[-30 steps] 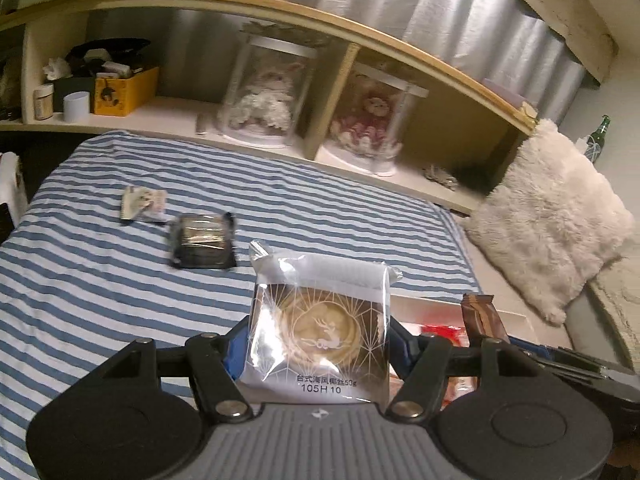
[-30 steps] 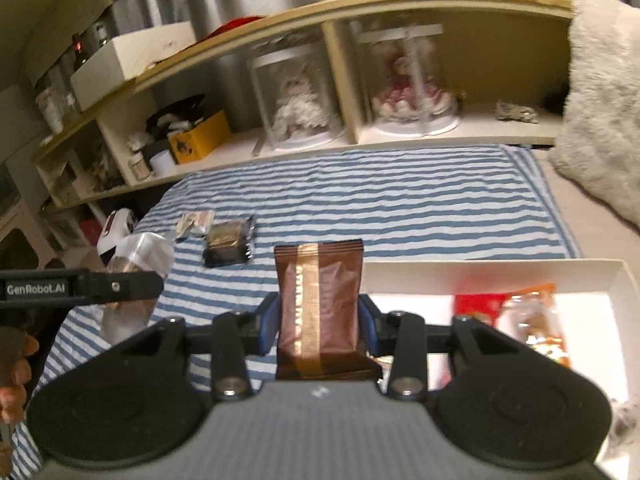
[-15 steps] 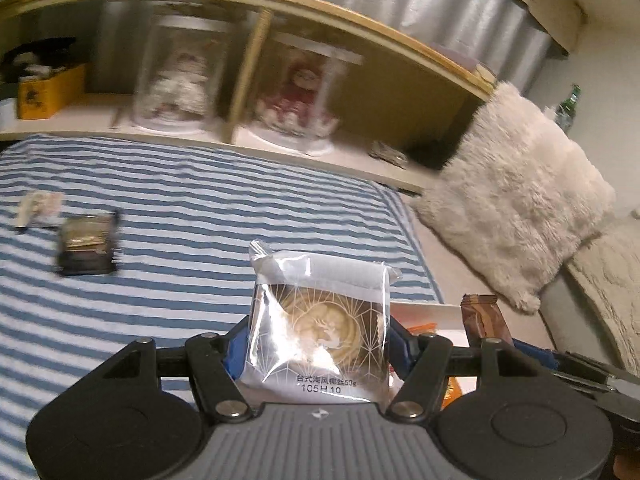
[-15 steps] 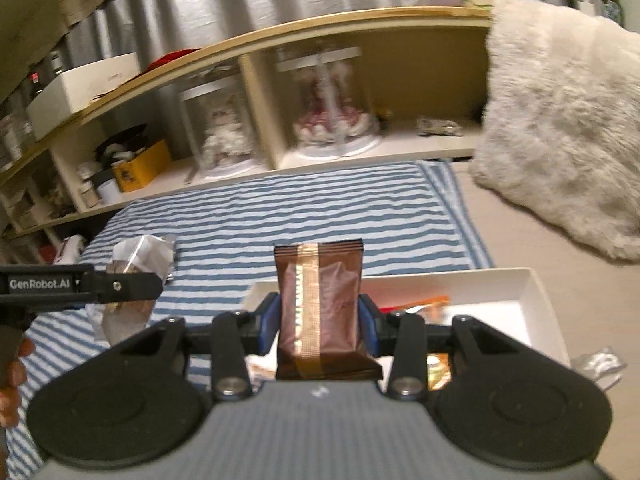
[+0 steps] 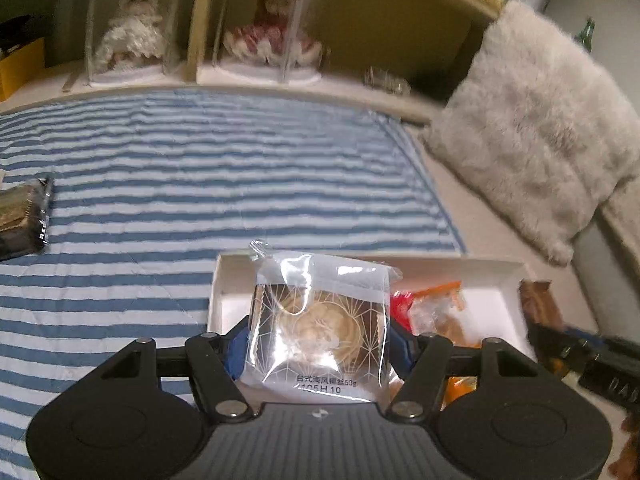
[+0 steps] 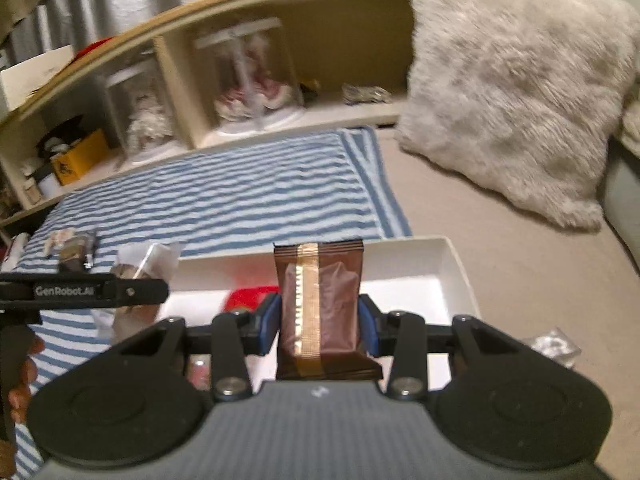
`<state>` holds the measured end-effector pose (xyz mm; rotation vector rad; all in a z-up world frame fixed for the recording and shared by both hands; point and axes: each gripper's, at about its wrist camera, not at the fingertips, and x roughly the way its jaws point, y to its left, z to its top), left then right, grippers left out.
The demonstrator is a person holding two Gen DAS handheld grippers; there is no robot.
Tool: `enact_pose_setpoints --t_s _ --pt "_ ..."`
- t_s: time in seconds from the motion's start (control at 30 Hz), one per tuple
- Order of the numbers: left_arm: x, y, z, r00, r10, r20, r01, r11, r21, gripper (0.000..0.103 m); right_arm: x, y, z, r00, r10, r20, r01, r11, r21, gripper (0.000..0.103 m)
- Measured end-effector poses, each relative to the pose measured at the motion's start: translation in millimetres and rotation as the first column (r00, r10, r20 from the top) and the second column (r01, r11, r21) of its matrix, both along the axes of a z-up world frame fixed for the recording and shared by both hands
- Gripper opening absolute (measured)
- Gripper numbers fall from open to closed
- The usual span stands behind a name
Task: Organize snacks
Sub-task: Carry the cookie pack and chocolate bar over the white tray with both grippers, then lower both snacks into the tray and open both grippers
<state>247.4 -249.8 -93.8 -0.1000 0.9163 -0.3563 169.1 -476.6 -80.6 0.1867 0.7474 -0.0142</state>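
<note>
My left gripper [image 5: 320,340] is shut on a clear pastry packet [image 5: 320,328] with a round cake inside, held over the near left part of a white box [image 5: 496,268]. My right gripper [image 6: 320,320] is shut on a brown snack bar wrapper [image 6: 320,308], held upright over the same white box [image 6: 452,264]. Red and orange snack packets [image 5: 432,308] lie inside the box. The left gripper with its packet [image 6: 144,264] shows at the left of the right wrist view; the brown bar [image 5: 540,304] shows at the right of the left wrist view.
The box lies on a bed with a blue-striped sheet [image 5: 200,168]. A dark snack packet [image 5: 24,216] lies on the sheet at far left, also in the right wrist view [image 6: 76,252]. A furry pillow [image 6: 516,92] and a shelf with doll cases [image 5: 264,32] stand behind. A clear wrapper [image 6: 556,344] lies right of the box.
Both grippers have swung right and moved over the white box, each still holding its snack. The dark packet on the sheet has slid to the left edge of the left view.
</note>
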Motion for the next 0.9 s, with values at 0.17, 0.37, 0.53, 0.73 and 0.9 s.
enact_pose_setpoints --t_s 0.17,0.37,0.53,0.73,0.9 --pt "8.5 -6.4 -14.9 1.0 -0.01 -0.015 0.01 0.999 0.05 0.067 13.1 -16.8 -15.6 0.998 -0.045 -0.045 0.044 0.999 -0.022 0.047" --pt "16.6 -15.2 -28.3 0.999 -0.043 -0.016 0.045 0.992 0.12 0.067 30.2 -24.1 -30.3 0.994 -0.072 -0.081 0.067 0.996 -0.062 0.047" --pt "20.6 -24.2 -31.7 0.997 -0.072 0.014 0.069 0.983 0.171 0.067 37.9 -31.0 -38.6 0.99 -0.102 -0.099 0.096 0.994 -0.061 0.047" --pt "30.4 -31.0 -34.6 0.996 -0.088 0.012 0.086 0.985 0.149 0.067 45.5 -34.9 -43.6 0.988 -0.123 -0.095 0.118 0.991 -0.055 0.047" --pt "28.5 -36.5 -36.7 0.991 -0.132 0.012 0.128 0.976 0.175 0.068 54.8 -35.5 -47.3 0.987 -0.137 -0.087 0.132 0.99 -0.054 0.048"
